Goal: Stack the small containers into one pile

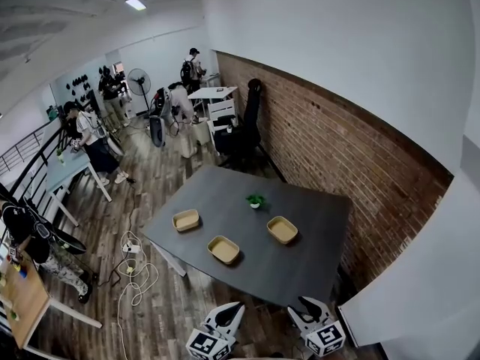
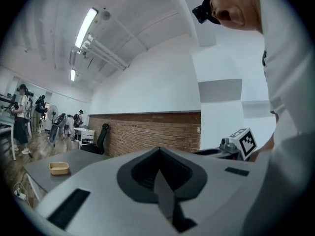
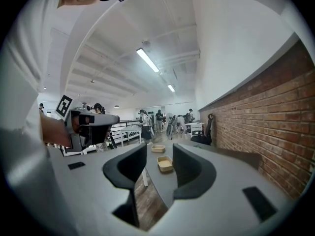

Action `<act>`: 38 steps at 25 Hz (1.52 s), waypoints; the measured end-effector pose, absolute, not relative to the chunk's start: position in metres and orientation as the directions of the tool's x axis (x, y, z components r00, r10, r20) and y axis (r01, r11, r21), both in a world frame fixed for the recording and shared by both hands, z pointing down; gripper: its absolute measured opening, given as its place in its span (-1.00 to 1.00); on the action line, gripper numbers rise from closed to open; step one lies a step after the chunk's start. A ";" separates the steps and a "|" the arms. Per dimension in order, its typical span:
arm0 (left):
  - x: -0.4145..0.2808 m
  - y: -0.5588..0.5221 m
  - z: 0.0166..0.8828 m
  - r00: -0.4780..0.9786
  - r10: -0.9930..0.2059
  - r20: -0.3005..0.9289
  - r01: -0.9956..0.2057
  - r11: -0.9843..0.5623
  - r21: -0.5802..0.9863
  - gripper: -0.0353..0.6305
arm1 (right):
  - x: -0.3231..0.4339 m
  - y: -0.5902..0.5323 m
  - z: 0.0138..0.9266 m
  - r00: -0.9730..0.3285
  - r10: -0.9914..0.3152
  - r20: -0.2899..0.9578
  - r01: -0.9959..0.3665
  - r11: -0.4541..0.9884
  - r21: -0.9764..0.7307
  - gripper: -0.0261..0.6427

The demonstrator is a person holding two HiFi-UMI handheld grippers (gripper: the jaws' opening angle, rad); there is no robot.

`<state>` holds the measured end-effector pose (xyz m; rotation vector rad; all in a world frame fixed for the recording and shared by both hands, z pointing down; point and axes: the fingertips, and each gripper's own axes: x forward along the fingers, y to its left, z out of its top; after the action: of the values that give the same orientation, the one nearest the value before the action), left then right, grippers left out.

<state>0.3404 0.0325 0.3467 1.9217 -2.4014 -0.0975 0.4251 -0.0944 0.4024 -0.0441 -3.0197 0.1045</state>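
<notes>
Three small tan containers sit apart on the dark grey table (image 1: 315, 223): one at the left (image 1: 186, 220), one in the middle near the front edge (image 1: 223, 249), one at the right (image 1: 282, 229). Both grippers are held low, short of the table's near edge and off the containers. My left gripper (image 1: 231, 308) (image 2: 158, 154) is shut with nothing in it; its view catches one container (image 2: 59, 168) far to the left. My right gripper (image 1: 307, 305) (image 3: 160, 160) stands open and empty, and two containers (image 3: 165, 164) (image 3: 158, 148) show far off through the gap between its jaws.
A small green plant (image 1: 256, 200) stands on the table behind the containers. A brick wall (image 1: 337, 148) runs along the table's right side. White cables (image 1: 133, 272) lie on the wooden floor to the left. Several people and desks are at the far end of the room.
</notes>
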 end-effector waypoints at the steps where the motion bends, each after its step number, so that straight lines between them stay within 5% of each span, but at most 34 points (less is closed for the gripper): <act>1: 0.337 0.028 0.346 -0.217 -0.976 0.009 -0.972 0.217 0.091 -0.86 | 0.423 -0.099 0.405 -0.992 0.034 0.121 0.025 0.997 -0.074 -0.41; 38: 0.051 0.017 0.347 0.012 -0.999 -0.043 -0.995 -0.016 0.101 -0.86 | 0.167 -0.101 0.417 -0.952 -0.227 0.204 -0.240 0.970 -0.041 -0.41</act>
<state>0.0511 0.0166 0.3473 2.2045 -2.1734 -0.1570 0.1666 -0.1007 0.4168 0.3499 -2.9196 0.0968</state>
